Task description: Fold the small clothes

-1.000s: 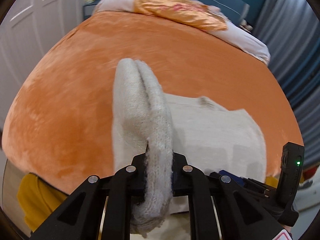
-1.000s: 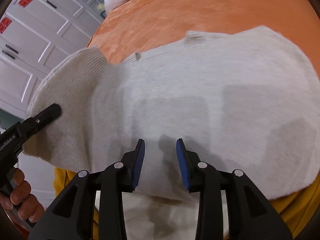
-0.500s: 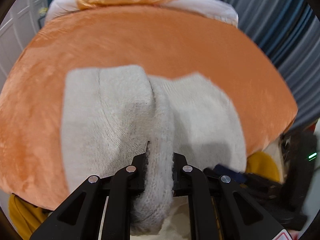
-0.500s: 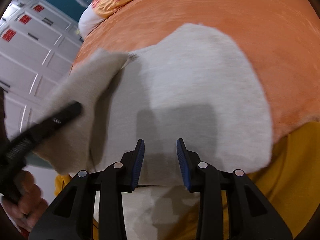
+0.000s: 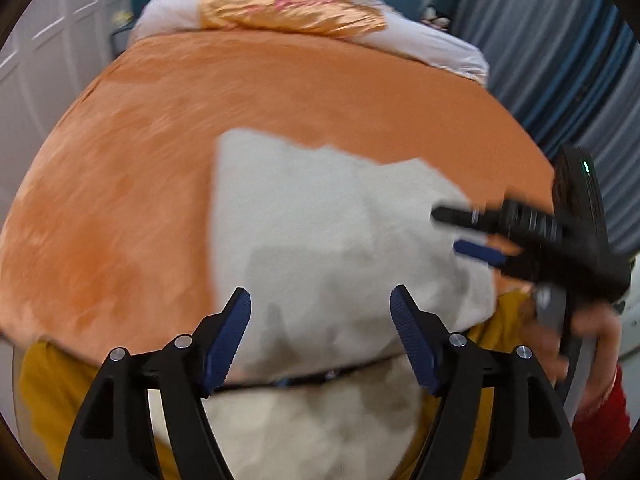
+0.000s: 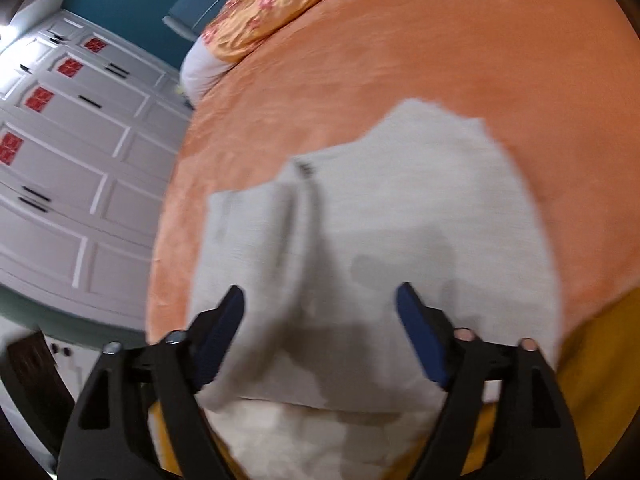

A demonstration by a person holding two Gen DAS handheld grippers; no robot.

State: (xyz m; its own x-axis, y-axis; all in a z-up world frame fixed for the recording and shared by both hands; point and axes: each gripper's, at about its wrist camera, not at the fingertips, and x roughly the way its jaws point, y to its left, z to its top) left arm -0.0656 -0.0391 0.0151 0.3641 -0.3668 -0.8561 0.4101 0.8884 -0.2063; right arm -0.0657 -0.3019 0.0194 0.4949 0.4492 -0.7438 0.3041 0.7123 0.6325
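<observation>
Containers: not one in either view. One pale grey knitted garment (image 5: 320, 224), lying flat on the orange bed cover (image 5: 120, 200), just ahead of and below the left tongs (image 5: 320, 320). Nubbly, fleecy texture; folded into a rough block with one straight left edge and a stepped far edge; near edge hanging over the front of the bed. In the right wrist view, same garment (image 6: 400, 240) directly ahead of the right tongs (image 6: 320, 320), with one raised fold ridge running from between the blue pads toward a small dark tag at the far edge. Shadows of both tools falling across the cloth.

Left tongs: jaws just spread apart, blue pads wide, nothing between them but the garment lying below, not pinched. Right tongs: likewise just opened, pads wide apart, cloth beneath and free of them. Right tongs (image 5: 472, 232) also seen in the left wrist view, to the right of the left tongs, tips over the garment's right edge, blurred; contact with the cloth not determinable. A hand (image 5: 576, 332) gripping its handle.

Count: one garment, two tongs, one bed. Beyond the garment, at the far end of the bed, one white pillow (image 5: 420, 46) with one orange patterned cloth (image 5: 288, 10) on top. Yellow bed skirt (image 6: 592, 360) below the cover's near edge. White panelled cupboards (image 6: 72, 160) left of the right tongs.
</observation>
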